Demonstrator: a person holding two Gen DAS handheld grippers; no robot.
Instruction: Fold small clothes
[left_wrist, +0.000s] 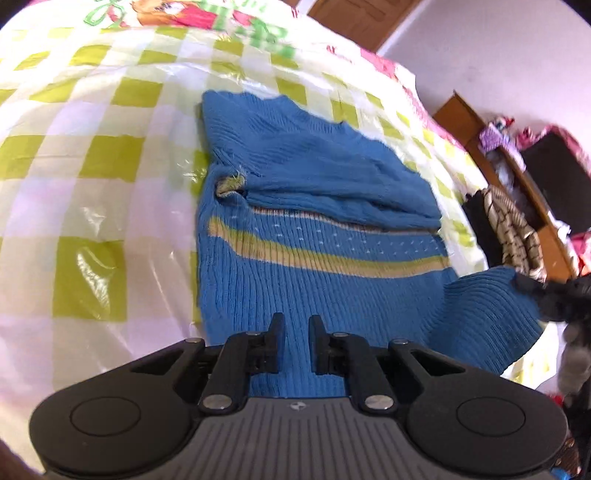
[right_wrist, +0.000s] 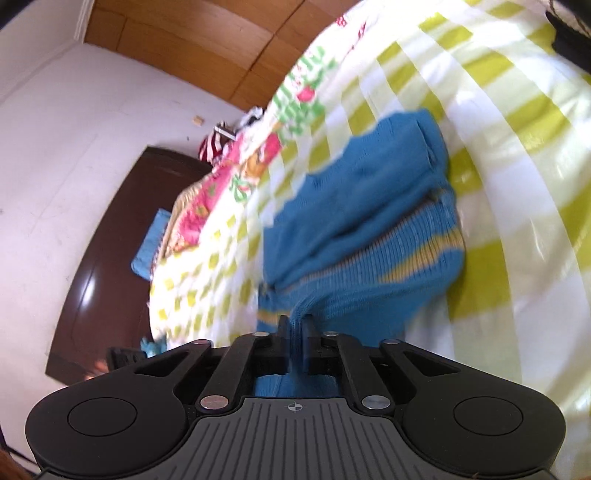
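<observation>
A small blue knit sweater (left_wrist: 317, 229) with a tan stripe lies on a green and white checked sheet (left_wrist: 96, 155), its upper part folded down over the body. My left gripper (left_wrist: 296, 325) hovers over the sweater's near hem with a narrow gap between its fingers and nothing in it. My right gripper (right_wrist: 295, 325) is shut on a bunched edge of the sweater (right_wrist: 369, 236) and lifts it. In the left wrist view the right gripper (left_wrist: 546, 291) shows at the far right, holding the lifted blue flap (left_wrist: 487, 314).
The sheet is a glossy plastic cover over a bed with a pink floral blanket (right_wrist: 207, 199) further back. A wooden shelf (left_wrist: 517, 166) with clothes and a dark screen stands at the right. A dark brown headboard (right_wrist: 107, 258) and white wall show in the right wrist view.
</observation>
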